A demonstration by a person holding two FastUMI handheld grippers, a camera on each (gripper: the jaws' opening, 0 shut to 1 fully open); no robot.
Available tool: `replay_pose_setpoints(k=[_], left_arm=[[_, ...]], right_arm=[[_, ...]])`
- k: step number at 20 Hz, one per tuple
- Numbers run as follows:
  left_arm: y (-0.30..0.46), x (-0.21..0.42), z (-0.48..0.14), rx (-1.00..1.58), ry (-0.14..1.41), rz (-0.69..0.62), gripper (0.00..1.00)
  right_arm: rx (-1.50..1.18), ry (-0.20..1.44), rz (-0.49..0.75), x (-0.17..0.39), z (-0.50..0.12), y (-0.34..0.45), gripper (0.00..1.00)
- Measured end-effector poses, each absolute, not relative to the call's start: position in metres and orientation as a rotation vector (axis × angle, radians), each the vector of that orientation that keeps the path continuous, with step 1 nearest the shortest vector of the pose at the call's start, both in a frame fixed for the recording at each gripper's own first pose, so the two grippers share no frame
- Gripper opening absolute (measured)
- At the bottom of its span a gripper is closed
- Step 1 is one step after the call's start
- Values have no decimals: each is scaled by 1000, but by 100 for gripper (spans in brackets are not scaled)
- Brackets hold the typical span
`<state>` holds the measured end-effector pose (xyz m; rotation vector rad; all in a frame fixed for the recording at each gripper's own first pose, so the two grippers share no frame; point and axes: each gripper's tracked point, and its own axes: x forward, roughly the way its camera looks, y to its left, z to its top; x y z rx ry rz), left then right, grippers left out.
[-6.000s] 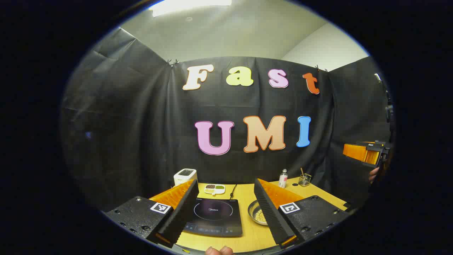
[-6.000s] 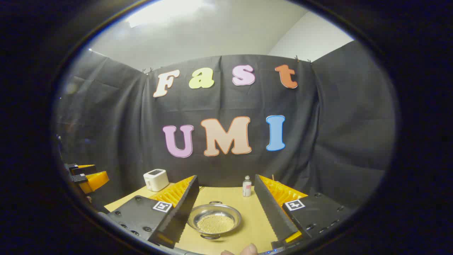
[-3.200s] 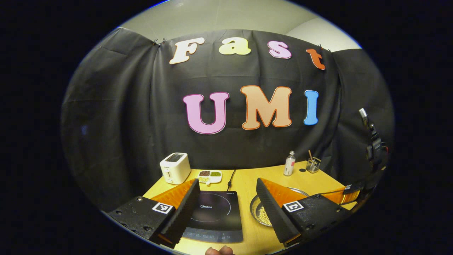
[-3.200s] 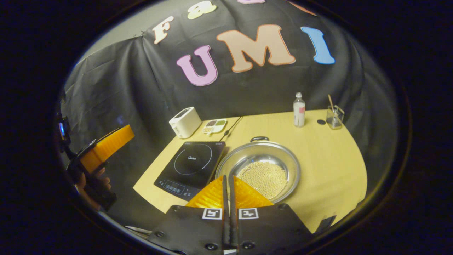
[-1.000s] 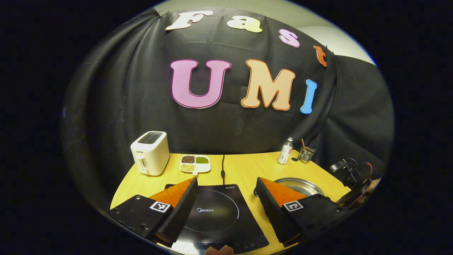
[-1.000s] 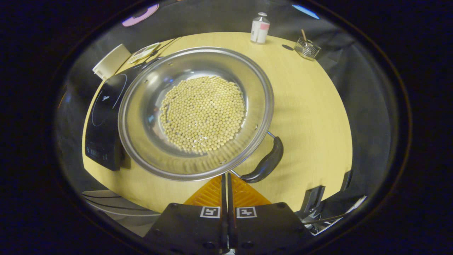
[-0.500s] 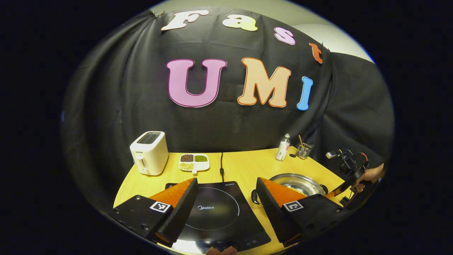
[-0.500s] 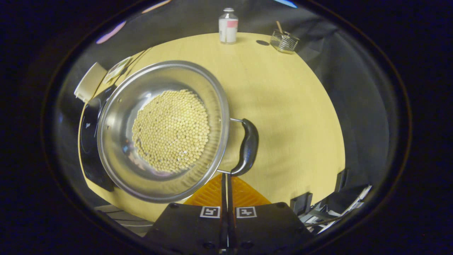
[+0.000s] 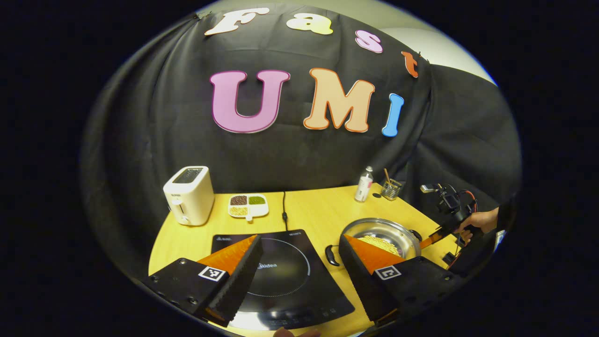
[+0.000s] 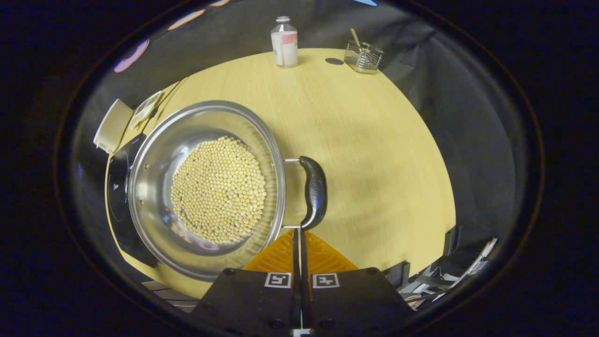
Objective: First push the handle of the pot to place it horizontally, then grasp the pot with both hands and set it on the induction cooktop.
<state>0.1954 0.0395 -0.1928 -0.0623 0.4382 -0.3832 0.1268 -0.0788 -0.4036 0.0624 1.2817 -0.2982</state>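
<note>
The right gripper (image 10: 299, 231), fingers pressed together on nothing, noses against the near handle (image 10: 313, 192) of the pot (image 10: 206, 187) of beans — beside the cooktop (image 9: 281, 271), not on it. The left gripper (image 9: 299, 262) hovers wide open, empty. Lifting appears undone.

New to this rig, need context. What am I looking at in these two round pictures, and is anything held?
A person holds a two-finger gripper in each hand; a fisheye camera rides on each. In the left gripper view, the open left gripper hovers over the induction cooktop; toaster and a divided dish sit behind. In the right gripper view, the shut right gripper points down at the pot of beans, tips by its black handle. Bottle and glass jar stand on the table. Nothing is held.
</note>
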Motion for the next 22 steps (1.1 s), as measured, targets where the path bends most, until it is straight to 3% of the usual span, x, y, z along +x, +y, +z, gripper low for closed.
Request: replay_pose_setpoints(k=[4,5,6,7,8,11,13,14,16,17,18,19,22], left_arm=[[14,187,-215,-92,548,-418,100],[7,181,-224,-111,591,-414,99],[-4,178,-232,-144,628,-416,95],[-16,176,-238,-184,661,-415,100],[-24,176,-246,-214,702,-404,96],[-40,185,-266,-256,778,-341,96],[-53,190,-279,-272,827,-328,96],[-58,193,-287,-283,852,-321,96],[-65,200,-303,-303,898,-305,96],[-68,204,-310,-305,916,-300,100],[-71,206,-319,-298,937,-293,96],[-72,206,-328,-288,969,-290,96],[-79,204,-348,-279,1025,-272,96]], right_arm=[[166,1220,-276,150,-392,-94,3],[177,1197,-255,157,-386,-97,0],[169,1173,-229,163,-380,-101,3],[151,1148,-210,169,-375,-107,0],[141,1123,-188,173,-371,-109,3],[144,1057,-129,186,-357,-110,0],[169,1029,-107,194,-354,-107,4],[180,1022,-98,197,-354,-105,13],[195,1028,-102,203,-358,-105,21],[214,1034,-97,206,-358,-101,18],[230,1030,-89,209,-358,-98,27],[236,1030,-86,213,-360,-97,24],[192,1063,-62,212,-375,-98,100]])
